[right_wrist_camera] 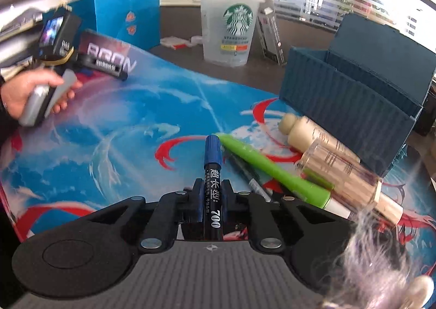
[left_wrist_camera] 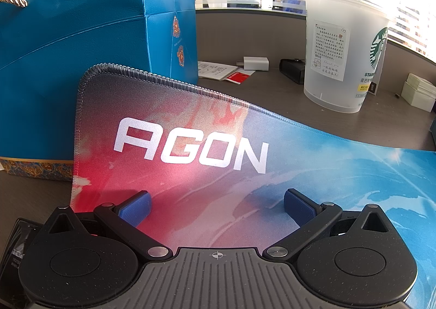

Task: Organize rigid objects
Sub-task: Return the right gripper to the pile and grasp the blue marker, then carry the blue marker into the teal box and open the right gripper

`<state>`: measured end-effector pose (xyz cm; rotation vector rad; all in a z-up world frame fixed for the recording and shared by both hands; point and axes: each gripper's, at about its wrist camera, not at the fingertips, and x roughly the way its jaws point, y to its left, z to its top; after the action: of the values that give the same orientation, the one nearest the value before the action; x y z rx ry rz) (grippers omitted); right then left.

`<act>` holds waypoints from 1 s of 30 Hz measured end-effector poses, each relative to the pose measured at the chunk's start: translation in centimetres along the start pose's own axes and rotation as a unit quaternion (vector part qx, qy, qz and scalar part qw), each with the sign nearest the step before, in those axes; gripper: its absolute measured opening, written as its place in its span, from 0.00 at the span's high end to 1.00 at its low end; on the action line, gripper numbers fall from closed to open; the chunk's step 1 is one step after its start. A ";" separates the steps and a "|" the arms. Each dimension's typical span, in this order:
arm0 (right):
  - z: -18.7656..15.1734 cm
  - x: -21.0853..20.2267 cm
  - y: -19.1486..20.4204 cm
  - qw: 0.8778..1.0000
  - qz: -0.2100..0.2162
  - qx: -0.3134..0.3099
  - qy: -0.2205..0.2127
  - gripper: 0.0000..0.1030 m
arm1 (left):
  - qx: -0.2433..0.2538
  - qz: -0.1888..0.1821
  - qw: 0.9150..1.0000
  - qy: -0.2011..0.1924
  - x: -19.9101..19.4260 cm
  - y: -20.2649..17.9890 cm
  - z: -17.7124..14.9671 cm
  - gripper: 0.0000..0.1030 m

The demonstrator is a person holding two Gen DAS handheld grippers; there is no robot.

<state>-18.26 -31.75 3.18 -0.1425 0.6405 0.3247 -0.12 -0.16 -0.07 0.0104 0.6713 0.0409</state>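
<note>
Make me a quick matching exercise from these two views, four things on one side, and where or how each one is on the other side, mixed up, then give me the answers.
Things:
1. blue-capped marker
2. green pen
3. Starbucks cup
4. left gripper

States:
A. open, holding nothing, above the AGON mat
B. standing upright on the desk behind the mat
C. clamped between the right gripper fingers
D. lying on the mat near the teal organizer box

Pairs: 1-C, 2-D, 3-B, 4-A
</note>
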 end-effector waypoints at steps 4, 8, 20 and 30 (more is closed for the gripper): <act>1.5 -1.0 -1.1 1.000 -0.001 0.005 -0.020 0.88 | 0.000 0.000 1.000 0.000 0.0 0.0 0.0 0.00; 3.7 -2.2 -2.6 0.999 -0.030 -0.014 -0.043 0.88 | 0.000 0.000 1.000 0.000 0.0 0.0 0.0 0.00; 10.9 -1.5 -9.2 0.983 -0.128 -0.130 -0.030 0.88 | 0.000 0.000 1.000 0.000 0.0 0.0 0.0 0.00; 14.4 3.7 -13.3 0.966 -0.107 -0.232 0.048 0.88 | 0.000 0.000 1.000 0.000 0.0 0.0 0.0 0.00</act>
<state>-2.87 -39.98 12.79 -0.6751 0.6290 0.2542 -0.12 -0.16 -0.07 0.0101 0.6713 0.0414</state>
